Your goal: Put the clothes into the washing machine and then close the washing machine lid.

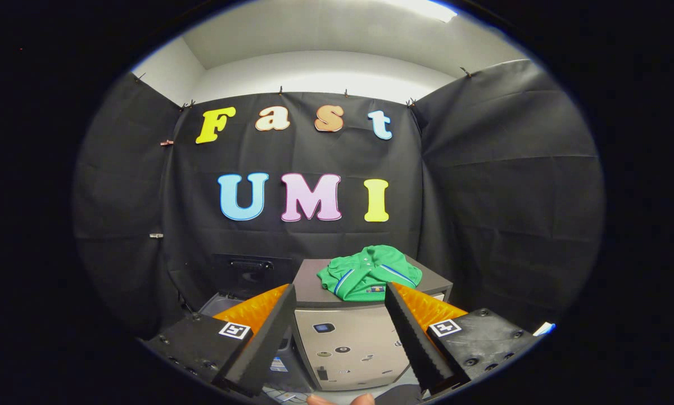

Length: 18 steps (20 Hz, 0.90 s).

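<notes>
Nothing done yet, judging by the layout. Green shirt (369, 273) lying crumpled on the flat top of a grey box-shaped unit (345, 337), toward its far right corner, untouched. To the left of that unit and lower down, what looks like the washing machine (233, 292): a dark lid (250, 273) standing upright against the booth wall, with the pale rim of an opening below it; mostly hidden behind the left finger, so hard to be sure. Lid apparently open already, then.

Tool (340, 301) spread wide apart, gripping nothing, held short of the grey unit with the shirt just beyond and between the fingertips. Fingertips of a hand (339, 399) showing beneath the unit's front face.

Left to do, as a judgement: reach to the shirt on the unit's top, pinch a fold, carry it left and down to the opening beside the unit, drop it in, then swing the lid shut. No other clothes visible around the unit.
</notes>
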### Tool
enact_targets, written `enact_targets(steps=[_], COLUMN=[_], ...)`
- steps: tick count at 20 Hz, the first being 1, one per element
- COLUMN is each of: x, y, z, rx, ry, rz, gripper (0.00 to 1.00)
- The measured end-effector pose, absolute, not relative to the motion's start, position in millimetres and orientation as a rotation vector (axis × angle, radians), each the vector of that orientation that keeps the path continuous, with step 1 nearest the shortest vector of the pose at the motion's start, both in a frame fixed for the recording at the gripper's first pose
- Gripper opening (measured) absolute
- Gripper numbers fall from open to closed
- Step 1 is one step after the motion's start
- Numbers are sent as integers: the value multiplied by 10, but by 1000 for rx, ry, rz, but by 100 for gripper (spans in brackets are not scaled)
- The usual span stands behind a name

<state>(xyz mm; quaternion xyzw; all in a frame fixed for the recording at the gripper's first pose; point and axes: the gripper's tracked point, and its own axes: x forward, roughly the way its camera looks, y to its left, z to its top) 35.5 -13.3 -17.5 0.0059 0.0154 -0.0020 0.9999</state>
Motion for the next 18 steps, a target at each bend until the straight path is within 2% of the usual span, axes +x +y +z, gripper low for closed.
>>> enact_targets(steps=[8, 18], x=[1598, 3215], y=[-423, -906], z=[-361, -911], rx=[27, -80], ry=[186, 434], rz=[-6, -113], gripper=[100, 99])
